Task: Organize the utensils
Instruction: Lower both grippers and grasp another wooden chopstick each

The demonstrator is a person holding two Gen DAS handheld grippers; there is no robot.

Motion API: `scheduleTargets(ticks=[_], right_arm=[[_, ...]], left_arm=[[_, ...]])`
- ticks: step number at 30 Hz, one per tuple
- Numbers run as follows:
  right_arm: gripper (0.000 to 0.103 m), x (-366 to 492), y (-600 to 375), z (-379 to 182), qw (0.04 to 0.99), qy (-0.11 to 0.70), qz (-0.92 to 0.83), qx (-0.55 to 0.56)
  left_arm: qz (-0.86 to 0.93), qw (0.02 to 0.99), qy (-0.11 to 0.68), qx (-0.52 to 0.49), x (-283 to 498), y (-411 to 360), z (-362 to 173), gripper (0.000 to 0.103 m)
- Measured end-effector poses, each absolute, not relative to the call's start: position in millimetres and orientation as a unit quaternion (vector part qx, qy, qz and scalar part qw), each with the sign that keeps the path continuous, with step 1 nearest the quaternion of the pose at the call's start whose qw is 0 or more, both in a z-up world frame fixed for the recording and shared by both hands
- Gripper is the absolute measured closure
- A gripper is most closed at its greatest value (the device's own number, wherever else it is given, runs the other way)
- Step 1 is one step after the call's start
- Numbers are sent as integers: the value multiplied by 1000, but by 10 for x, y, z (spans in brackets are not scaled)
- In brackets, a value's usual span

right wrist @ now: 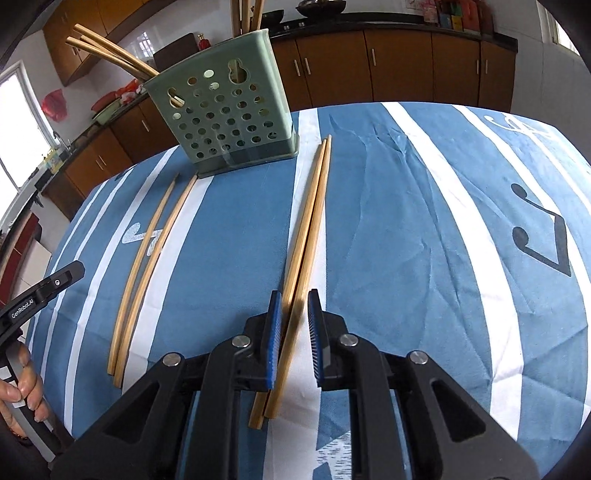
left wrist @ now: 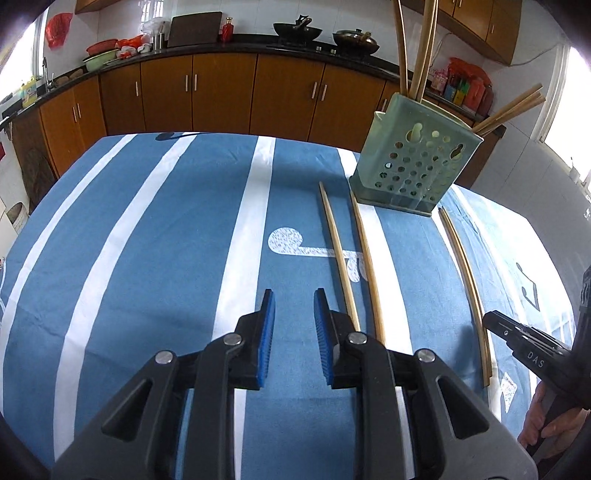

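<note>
A green perforated utensil holder (left wrist: 413,166) (right wrist: 229,122) stands on the blue striped tablecloth (left wrist: 147,240) with several chopsticks (left wrist: 424,44) sticking out of it. One pair of chopsticks (right wrist: 314,206) lies in front of the holder, its near end between the blue pads of my right gripper (right wrist: 294,299), which has shut on it. A second pair (left wrist: 338,258) (right wrist: 147,266) lies further left. My left gripper (left wrist: 293,299) hovers just left of that pair, narrowly open with only cloth between its pads. One finger (left wrist: 517,338) of my right gripper shows at the left wrist view's right edge.
A person's hand (right wrist: 22,391) holds the left gripper's handle, and another hand (left wrist: 546,424) holds the right one. Brown kitchen cabinets (left wrist: 221,92) and a dark counter with woks (left wrist: 297,31) and bowls run behind the table. The table's far edge lies just behind the holder.
</note>
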State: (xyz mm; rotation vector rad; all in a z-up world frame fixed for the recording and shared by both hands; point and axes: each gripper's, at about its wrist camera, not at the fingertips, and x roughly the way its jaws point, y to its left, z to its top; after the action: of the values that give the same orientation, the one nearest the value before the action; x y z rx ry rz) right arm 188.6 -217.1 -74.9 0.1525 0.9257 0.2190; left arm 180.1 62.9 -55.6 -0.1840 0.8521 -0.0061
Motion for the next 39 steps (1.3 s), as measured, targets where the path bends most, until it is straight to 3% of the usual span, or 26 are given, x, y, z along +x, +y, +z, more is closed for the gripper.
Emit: scheduleTargets(ticks=[15, 20, 39], right_arm=[[88, 1907, -2154, -785, 891, 442, 94, 44], [96, 1971, -2285, -781, 895, 439, 65, 42], [96, 2013, -2715, -780, 897, 434, 14, 79]], left_arm=[[-16, 900, 426, -90, 1850, 519, -636, 80], [-26, 900, 427, -90, 1852, 459, -645, 80], [-42, 886, 459, -51, 1968, 87, -886, 83]])
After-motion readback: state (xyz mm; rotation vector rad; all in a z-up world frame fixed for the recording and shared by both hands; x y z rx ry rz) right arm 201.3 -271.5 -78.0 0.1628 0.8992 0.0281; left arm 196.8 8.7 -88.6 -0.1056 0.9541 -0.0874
